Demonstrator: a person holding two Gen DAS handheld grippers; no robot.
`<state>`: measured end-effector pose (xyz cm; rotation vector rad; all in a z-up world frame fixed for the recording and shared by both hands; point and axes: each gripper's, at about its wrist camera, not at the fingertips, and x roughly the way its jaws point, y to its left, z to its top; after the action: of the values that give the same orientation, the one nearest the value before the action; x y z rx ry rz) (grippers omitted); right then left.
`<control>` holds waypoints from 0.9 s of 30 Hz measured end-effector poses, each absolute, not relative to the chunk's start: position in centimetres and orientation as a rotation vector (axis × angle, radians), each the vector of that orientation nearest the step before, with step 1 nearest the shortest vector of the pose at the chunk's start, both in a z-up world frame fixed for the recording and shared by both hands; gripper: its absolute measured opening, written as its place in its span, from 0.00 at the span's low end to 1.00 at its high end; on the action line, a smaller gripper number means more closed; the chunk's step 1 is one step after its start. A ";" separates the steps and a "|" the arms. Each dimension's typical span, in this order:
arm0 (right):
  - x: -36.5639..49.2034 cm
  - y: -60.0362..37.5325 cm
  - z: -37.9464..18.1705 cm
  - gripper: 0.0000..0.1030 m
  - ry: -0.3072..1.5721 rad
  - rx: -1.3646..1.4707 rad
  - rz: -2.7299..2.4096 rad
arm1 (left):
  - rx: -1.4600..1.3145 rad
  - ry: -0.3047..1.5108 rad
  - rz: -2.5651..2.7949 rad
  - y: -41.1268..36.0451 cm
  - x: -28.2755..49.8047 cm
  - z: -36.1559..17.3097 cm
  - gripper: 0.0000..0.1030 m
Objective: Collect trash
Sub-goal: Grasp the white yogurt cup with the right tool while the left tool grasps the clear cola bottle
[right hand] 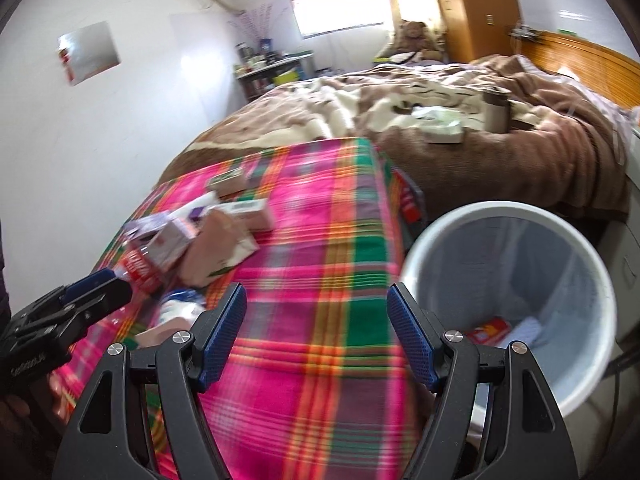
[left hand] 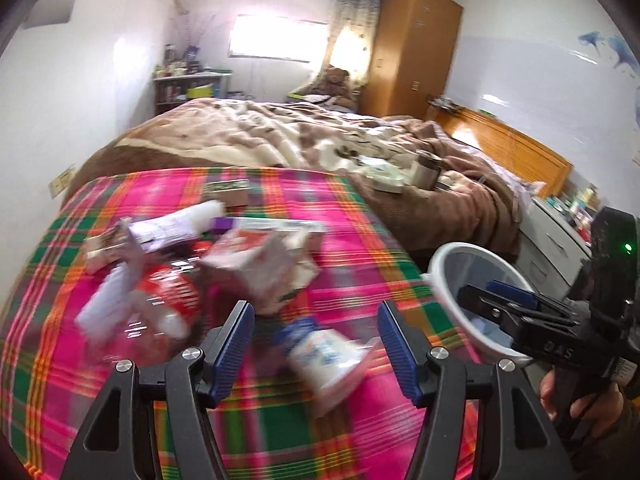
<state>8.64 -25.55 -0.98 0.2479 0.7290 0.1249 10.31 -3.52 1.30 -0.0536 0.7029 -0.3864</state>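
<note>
a: where is the left gripper point(left hand: 316, 316) right now?

b: low over the plaid cloth point(left hand: 352, 220), jaws spread wide with nothing between them. just ahead of the gap lies a white pouch with blue print point(left hand: 324, 356), blurred, so the label can't be read.

a: and the rest of the trash?

b: a loose heap at about 10 o'clock from those jaws: a pale carton point(left hand: 256, 268) tipped on a corner, a red-labelled wrapper point(left hand: 172, 292) beside it, white papers point(left hand: 168, 228) behind, and a flat long box point(left hand: 280, 228) at the back. a small brown box point(left hand: 232, 194) sits apart, farther up the cloth toward 12 o'clock.

a: the right gripper point(right hand: 316, 328)?

b: also open and holding nothing, hovering above bare plaid. the left wrist view shows it at 3 o'clock, reaching across the front of the white bin point(left hand: 476, 300).

a: where's the bin in the right wrist view?

b: at 2 o'clock from the right jaws, just off the cloth's edge point(right hand: 508, 308). inside it lie a red packet point(right hand: 490, 330) and something pale blue point(right hand: 528, 330); i can't tell what.

a: anything beyond?

b: a bed with a brown blanket point(right hand: 440, 160), carrying a tissue pack point(right hand: 440, 126) and a brown cup point(right hand: 498, 114); a wooden wardrobe point(left hand: 412, 48) stands past it.
</note>
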 end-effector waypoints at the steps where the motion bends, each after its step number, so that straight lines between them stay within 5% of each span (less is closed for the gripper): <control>1: 8.7 -24.8 -1.1 0.72 0.732 0.245 0.145 | -0.059 0.704 -0.373 -2.7 10.4 1.2 0.62; 27: 9.8 -14.7 -3.9 0.72 0.888 0.094 0.368 | -0.005 0.816 -0.254 4.4 17.0 -2.2 0.63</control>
<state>9.81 -14.70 -3.88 0.0941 0.8879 0.3678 17.04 4.42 -2.18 -0.0047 0.8160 -0.2539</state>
